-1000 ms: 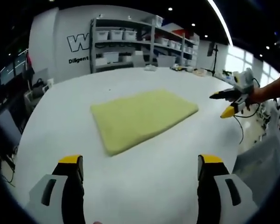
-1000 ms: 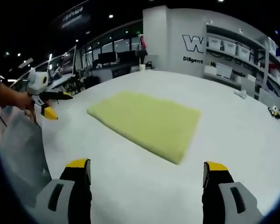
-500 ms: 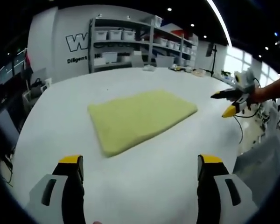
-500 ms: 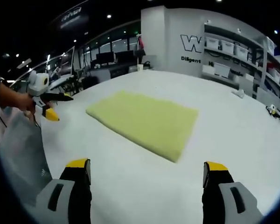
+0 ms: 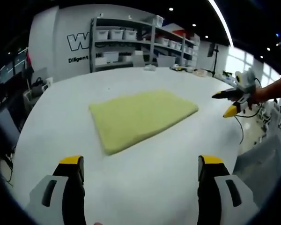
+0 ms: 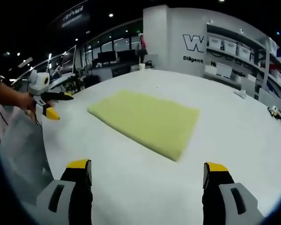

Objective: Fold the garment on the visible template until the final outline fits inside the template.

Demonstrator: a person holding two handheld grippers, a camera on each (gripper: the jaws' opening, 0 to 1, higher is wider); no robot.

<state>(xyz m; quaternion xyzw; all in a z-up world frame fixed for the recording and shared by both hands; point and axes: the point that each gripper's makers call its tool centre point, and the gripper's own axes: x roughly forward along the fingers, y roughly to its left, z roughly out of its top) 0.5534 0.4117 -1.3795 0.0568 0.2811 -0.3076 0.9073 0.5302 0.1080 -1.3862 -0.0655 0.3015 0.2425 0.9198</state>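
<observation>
Hovering above the near edge of the white table, the left gripper has its jaws spread wide and they hold nothing; the right gripper is the same, jaws spread and empty, well apart from the cloth. The yellow garment lies flat in the middle of the table as a neat rectangle, with a thick folded edge on the near side; in the right gripper view the garment shows the same tidy outline. I cannot make out any template line around it, so I cannot tell if the outline fits inside.

My judgement is that the folding is done or almost done, and the step in hand is a check of the result. If one more fold is needed, the next move calls for both grippers to come down to two corners of one short edge, pinch only the upper layers, and carry them across evenly; if the shape already fits, they should stay clear of it.
</observation>
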